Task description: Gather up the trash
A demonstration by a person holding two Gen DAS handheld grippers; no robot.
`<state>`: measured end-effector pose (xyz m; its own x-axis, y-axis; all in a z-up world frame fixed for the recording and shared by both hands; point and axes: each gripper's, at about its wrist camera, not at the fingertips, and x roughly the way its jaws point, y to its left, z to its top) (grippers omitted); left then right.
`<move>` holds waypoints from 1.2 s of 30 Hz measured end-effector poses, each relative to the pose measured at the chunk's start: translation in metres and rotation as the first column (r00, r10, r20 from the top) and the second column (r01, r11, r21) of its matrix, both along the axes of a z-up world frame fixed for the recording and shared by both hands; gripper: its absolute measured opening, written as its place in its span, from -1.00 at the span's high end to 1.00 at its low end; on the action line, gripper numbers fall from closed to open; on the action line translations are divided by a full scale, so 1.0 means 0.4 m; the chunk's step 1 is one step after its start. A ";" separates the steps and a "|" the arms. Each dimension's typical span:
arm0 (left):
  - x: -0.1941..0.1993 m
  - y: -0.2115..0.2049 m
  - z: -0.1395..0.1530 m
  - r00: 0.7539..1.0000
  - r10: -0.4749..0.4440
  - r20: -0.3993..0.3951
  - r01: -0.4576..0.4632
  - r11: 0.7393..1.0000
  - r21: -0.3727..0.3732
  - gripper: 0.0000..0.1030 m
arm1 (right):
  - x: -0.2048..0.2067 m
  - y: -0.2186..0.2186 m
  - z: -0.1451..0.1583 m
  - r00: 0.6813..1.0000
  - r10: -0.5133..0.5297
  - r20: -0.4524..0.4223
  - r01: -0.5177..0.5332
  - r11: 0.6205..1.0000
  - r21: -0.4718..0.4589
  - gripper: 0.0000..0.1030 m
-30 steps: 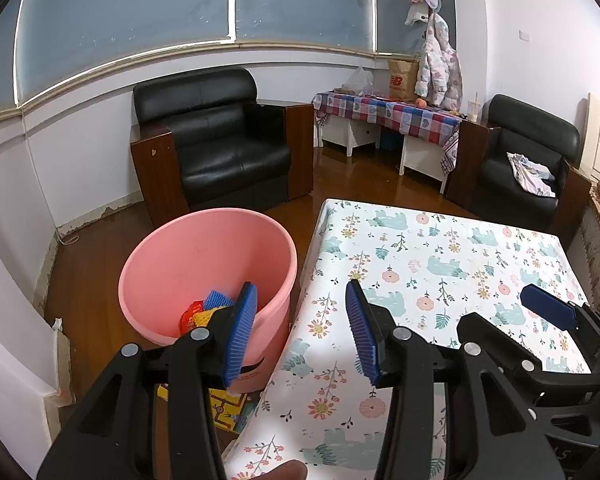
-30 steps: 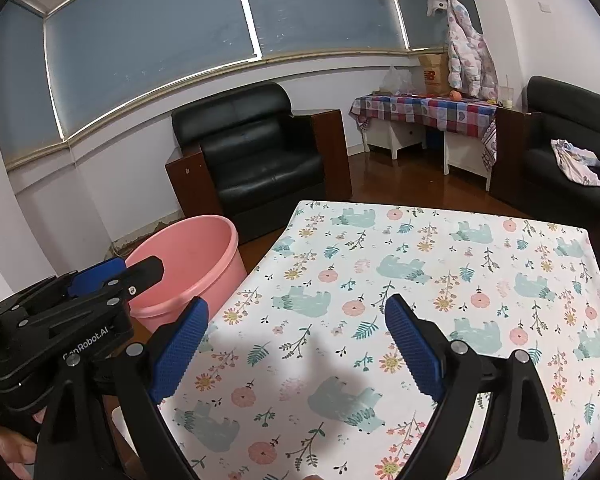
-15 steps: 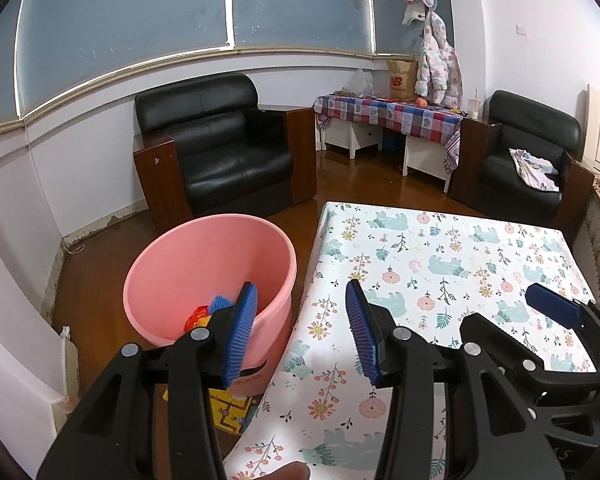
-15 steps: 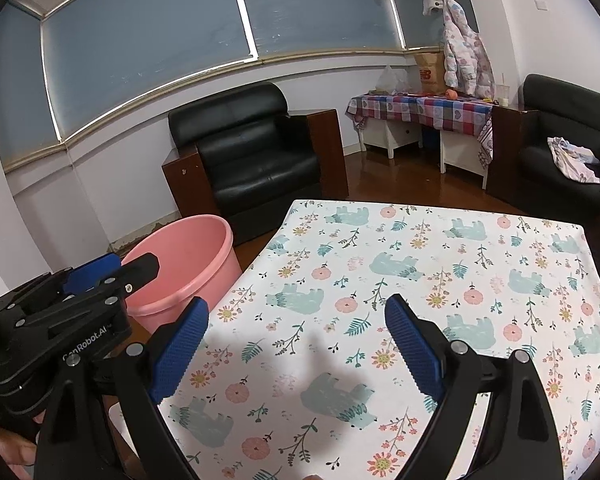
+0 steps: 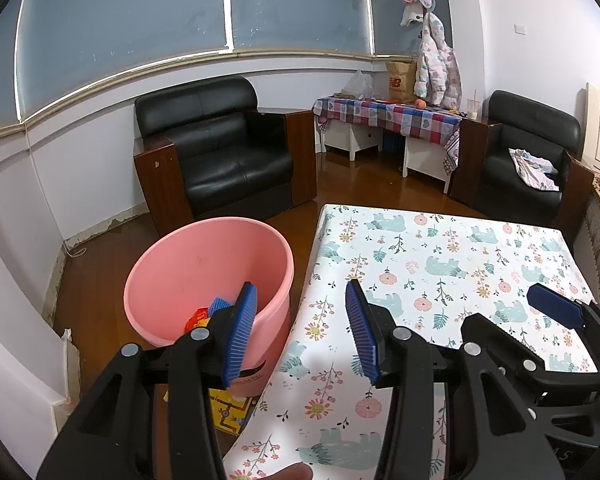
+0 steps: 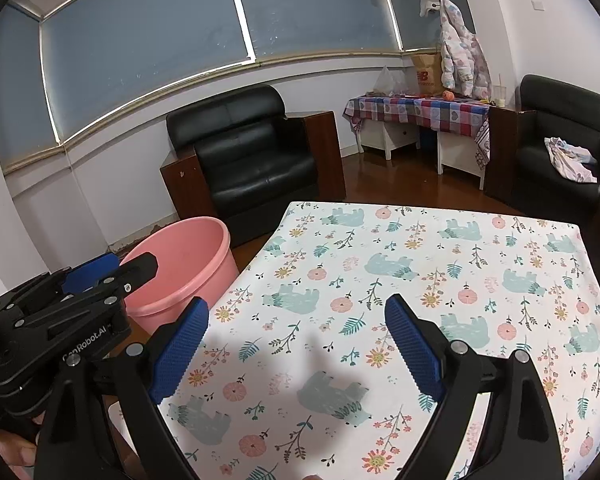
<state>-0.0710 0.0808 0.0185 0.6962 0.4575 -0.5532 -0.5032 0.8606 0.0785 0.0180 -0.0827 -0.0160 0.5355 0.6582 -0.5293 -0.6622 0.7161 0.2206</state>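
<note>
A pink plastic tub (image 5: 172,272) stands on the wooden floor at the left edge of the table (image 5: 452,248), which wears a white cloth printed with bears and flowers. Colourful wrappers (image 5: 204,316) lie in the tub's bottom. My left gripper (image 5: 300,320) is open and holds nothing, hovering above the gap between tub and table edge. My right gripper (image 6: 296,340) is open too, held over the bare cloth (image 6: 380,264). From the right wrist view the tub (image 6: 180,264) sits left of the table, with the left gripper's body in front of it.
A yellow printed sheet (image 5: 232,412) lies on the floor under the tub's near side. A black armchair (image 5: 220,152) stands behind the tub, another armchair (image 5: 528,152) at the far right, and a side table with a checked cloth (image 5: 388,112) by the wall.
Both grippers have drawn back and risen slightly, so the tub and table look a little farther away. The jaws stay open the whole time.
</note>
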 end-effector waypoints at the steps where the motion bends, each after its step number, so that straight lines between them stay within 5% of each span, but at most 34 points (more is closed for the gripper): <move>1: 0.000 0.002 0.000 1.000 -0.001 0.000 0.001 1.000 0.000 0.10 | 0.000 -0.001 0.000 1.000 0.000 0.000 0.000 1.000 0.000 -0.71; 36: -0.003 -0.004 0.012 1.000 0.009 -0.001 -0.009 1.000 0.018 0.10 | 0.000 -0.007 -0.001 1.000 -0.001 0.002 0.001 1.000 0.000 -0.71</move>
